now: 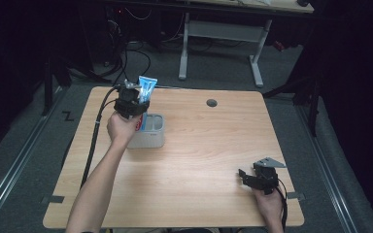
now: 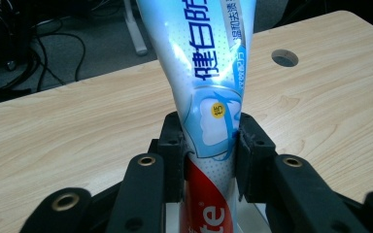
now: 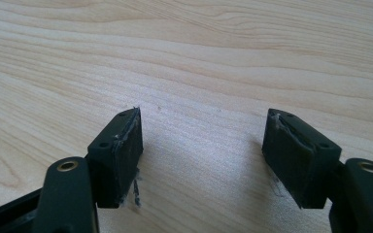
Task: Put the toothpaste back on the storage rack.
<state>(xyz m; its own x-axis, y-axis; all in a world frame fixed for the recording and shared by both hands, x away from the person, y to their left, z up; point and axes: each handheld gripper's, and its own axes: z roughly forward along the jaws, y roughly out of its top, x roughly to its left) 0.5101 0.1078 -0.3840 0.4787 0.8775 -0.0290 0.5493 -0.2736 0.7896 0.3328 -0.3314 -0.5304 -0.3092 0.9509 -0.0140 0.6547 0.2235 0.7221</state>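
Item: blue-and-white plastic toothpaste tube (image 2: 209,73), clamped in my left gripper (image 2: 209,145) above the grey plastic compartment holder (image 1: 151,138). Right gripper (image 3: 204,145) idle, jaws apart. Step: stowing; next, lower it straight in.

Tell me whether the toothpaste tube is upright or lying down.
Upright. The toothpaste tube stands on end, flat crimped end up, clamped between the left gripper pads, above the grey holder on the table.

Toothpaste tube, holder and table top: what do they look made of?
Toothpaste tube: soft, glossy plastic by the look; it shines and pinches in where the left tool clamps it.
Holder: grey, matte, probably hard plastic.
Table: pale wood grain, smooth; solid wood or laminate, I cannot tell.
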